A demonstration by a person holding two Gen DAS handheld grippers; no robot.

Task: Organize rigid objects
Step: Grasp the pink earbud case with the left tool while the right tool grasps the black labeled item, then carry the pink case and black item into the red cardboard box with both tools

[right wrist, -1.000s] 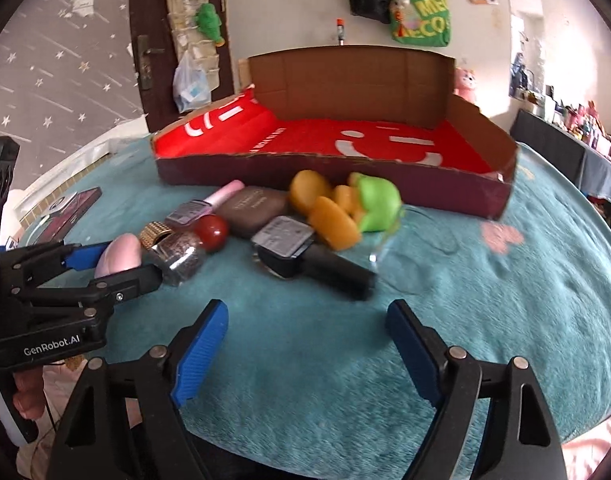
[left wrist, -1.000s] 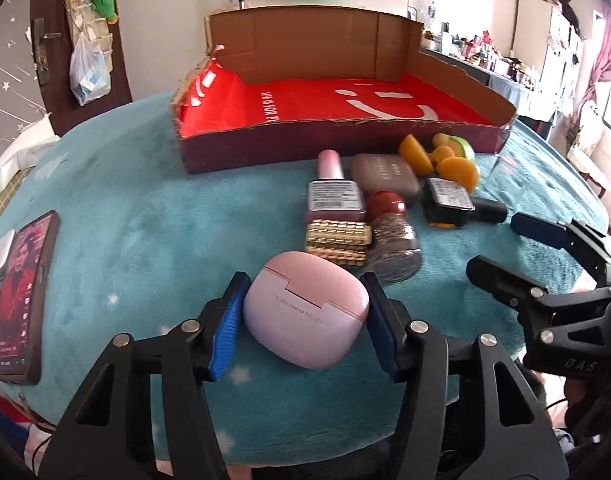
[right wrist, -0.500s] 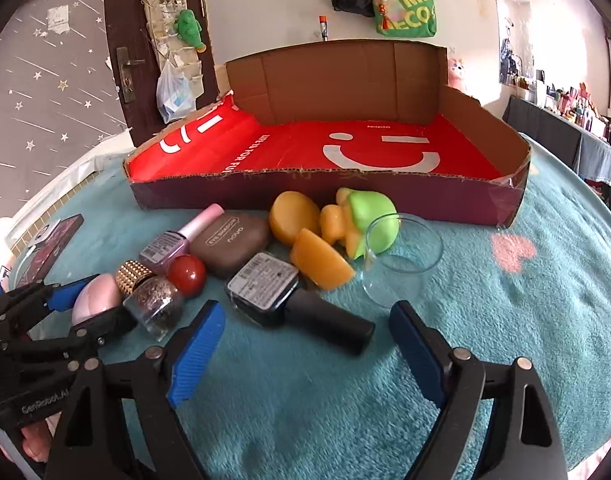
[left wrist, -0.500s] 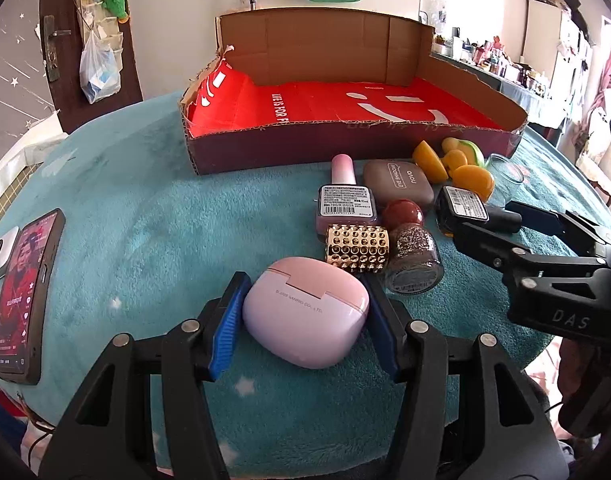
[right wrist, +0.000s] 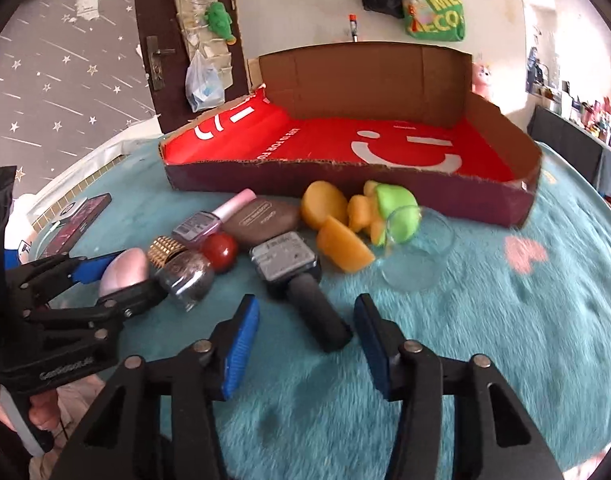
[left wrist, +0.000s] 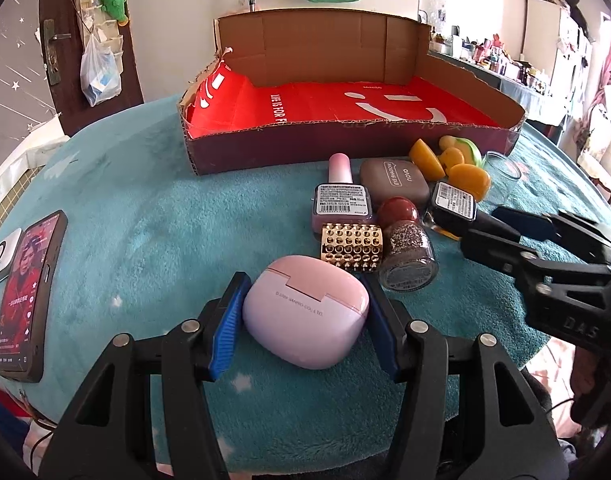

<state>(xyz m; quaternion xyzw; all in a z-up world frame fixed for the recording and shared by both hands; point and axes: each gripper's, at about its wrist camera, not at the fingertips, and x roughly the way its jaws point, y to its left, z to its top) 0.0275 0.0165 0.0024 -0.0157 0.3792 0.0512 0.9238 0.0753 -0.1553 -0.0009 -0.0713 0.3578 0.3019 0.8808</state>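
Near the bench's front edge, the left tool (left wrist: 303,326) is still clamping the pink earbud case (left wrist: 305,322), while the right tool (right wrist: 305,344), jaws apart, has been narrowing around the black bottle (right wrist: 301,280), the next candidate for the red box (right wrist: 385,176).

pink earbud case (left wrist: 305,316), gold studded cylinder (left wrist: 352,245), red-lined box (left wrist: 345,104), teal cloth (left wrist: 145,208)

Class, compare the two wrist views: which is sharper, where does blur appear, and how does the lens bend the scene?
Left wrist view: sharp, print on the pink earbud case readable. Right wrist view: motion-smeared, worst on the clear glass cup and teal cloth. Both: fisheye bows the cardboard box front wall, corners dark.
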